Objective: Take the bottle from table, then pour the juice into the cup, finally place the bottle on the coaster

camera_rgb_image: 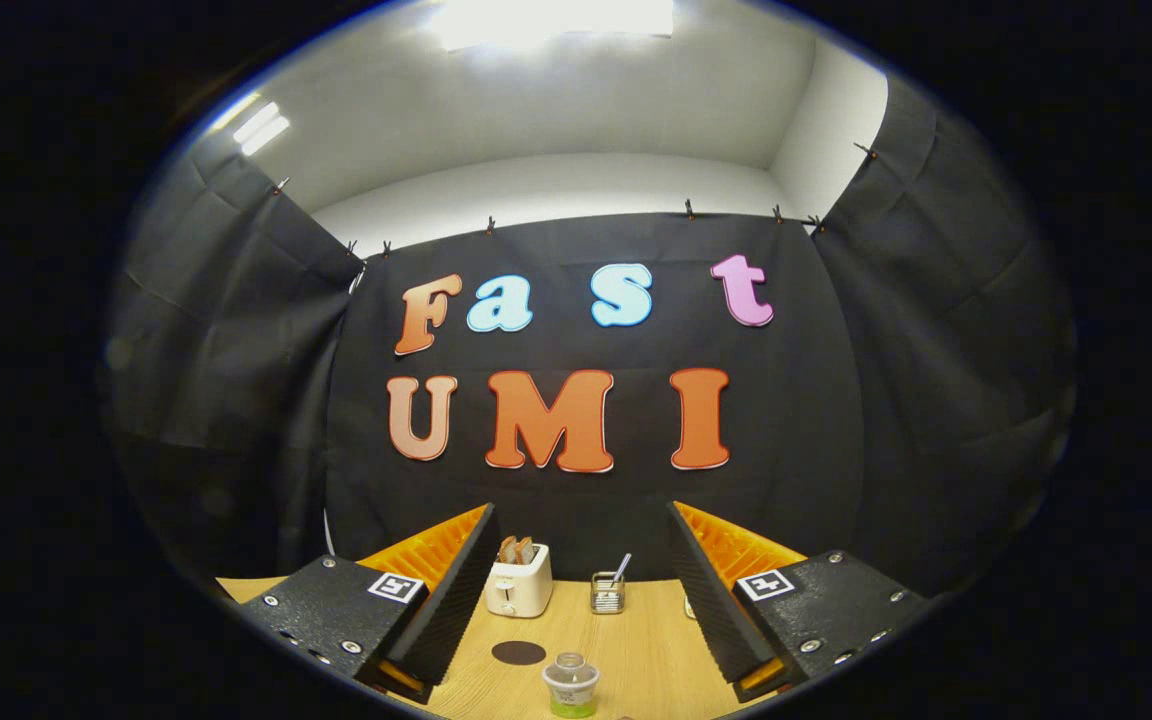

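**Approaching the bottle, gripper wide and empty**

Hovering above the near edge of the worktop [636,640], gripper [576,600] spread wide, holding nothing. Bottle [570,685] stands upright near that edge, between the fingers and a bit below them, clear body with green juice at the bottom (cap looks off, hard to be sure). Coaster [518,653], a dark round disc, lies just beyond the bottle toward the left finger, apart from it. Toaster [519,587] and a small holder [608,593] with a stick in it sit at the far edge against the booth wall. Cup not made out.

Step in hand, as I judge it: grasp. Lower straight down, keep the bottle centred between the fingers, close on the body rather than the neck, keep it upright so nothing spills. Open worktop lies between bottle and far edge; mind the toaster when swinging left.
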### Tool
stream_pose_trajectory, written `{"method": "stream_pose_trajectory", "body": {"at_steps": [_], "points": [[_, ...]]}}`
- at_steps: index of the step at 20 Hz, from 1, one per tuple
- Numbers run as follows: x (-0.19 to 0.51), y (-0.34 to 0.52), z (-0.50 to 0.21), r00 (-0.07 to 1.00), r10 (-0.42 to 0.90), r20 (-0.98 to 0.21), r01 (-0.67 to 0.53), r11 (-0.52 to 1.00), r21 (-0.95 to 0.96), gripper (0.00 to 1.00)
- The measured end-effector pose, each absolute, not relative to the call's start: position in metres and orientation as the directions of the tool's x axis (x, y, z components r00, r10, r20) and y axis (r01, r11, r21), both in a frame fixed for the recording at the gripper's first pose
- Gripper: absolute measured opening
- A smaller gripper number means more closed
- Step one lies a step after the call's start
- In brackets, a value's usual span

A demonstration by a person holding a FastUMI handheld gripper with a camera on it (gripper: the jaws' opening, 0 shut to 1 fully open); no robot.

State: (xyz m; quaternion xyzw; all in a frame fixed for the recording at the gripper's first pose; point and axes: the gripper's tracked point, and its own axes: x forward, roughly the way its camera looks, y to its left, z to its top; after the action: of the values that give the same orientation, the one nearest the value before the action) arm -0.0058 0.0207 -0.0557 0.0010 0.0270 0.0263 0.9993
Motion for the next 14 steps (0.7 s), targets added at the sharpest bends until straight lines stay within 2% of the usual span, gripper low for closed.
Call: {"method": "stream_pose_trajectory", "body": {"at_steps": [3,11,14], "points": [[-0.005,0.026,-0.093,0.990,0.087,-0.112,-0.084,0.996,0.030,0.98],[-0.011,0.017,-0.195,0.970,0.053,-0.238,-0.051,0.999,0.014,0.98],[-0.021,0.019,-0.244,0.946,0.059,-0.318,-0.052,0.998,0.031,0.98]]}}
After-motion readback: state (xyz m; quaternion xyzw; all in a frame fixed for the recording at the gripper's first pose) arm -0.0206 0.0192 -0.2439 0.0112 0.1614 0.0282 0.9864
